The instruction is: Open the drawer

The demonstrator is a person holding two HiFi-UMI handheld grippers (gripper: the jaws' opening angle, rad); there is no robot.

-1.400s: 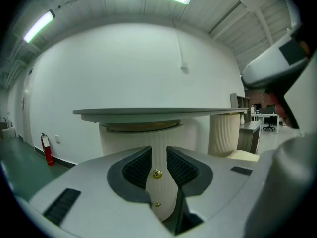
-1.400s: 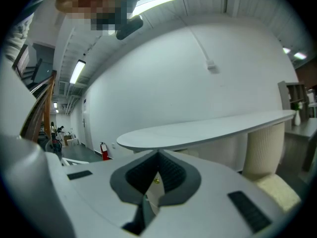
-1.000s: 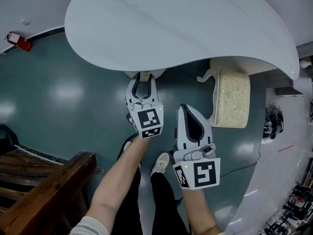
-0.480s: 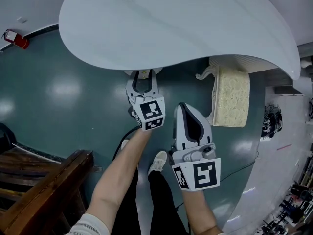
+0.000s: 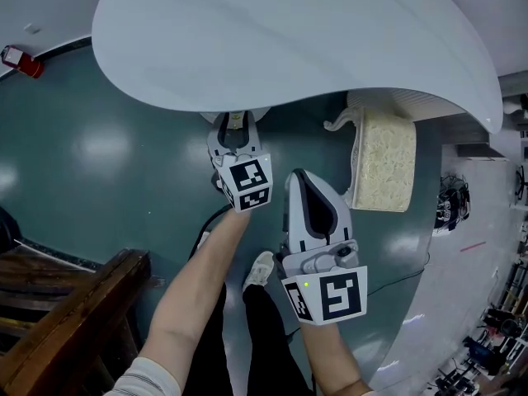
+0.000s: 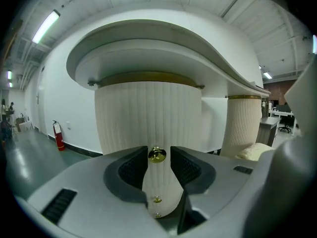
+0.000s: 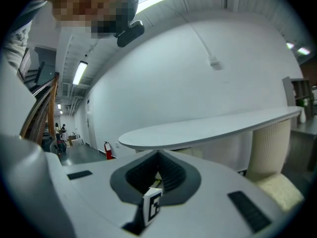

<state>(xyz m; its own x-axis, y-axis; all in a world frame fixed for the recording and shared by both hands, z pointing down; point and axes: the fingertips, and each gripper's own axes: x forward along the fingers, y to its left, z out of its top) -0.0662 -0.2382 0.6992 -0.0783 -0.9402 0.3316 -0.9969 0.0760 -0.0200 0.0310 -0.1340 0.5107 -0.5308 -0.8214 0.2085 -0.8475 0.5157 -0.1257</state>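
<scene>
A ribbed cream column (image 6: 148, 113) under the white tabletop holds the drawers, each with a small gold knob. The top knob (image 6: 157, 154) sits between the pads of my left gripper (image 6: 158, 158), whose jaws have just been closing a little; a thin gap still shows beside the knob. Two lower knobs (image 6: 156, 199) show below it. In the head view the left gripper (image 5: 235, 124) reaches under the table rim to the column (image 5: 247, 115). My right gripper (image 5: 299, 180) hangs back beside it, shut and holding nothing (image 7: 159, 156).
The white tabletop (image 5: 289, 40) overhangs both grippers. A cream cushioned stool (image 5: 384, 163) stands to the right, by a second ribbed column (image 6: 242, 123). A fire extinguisher (image 5: 21, 60) stands far left, dark wooden furniture (image 5: 66, 320) at lower left. The person's shoes (image 5: 262, 271) are below.
The left gripper has moved forward under the table rim, closer to the column and its knob. The right gripper has kept its place.
</scene>
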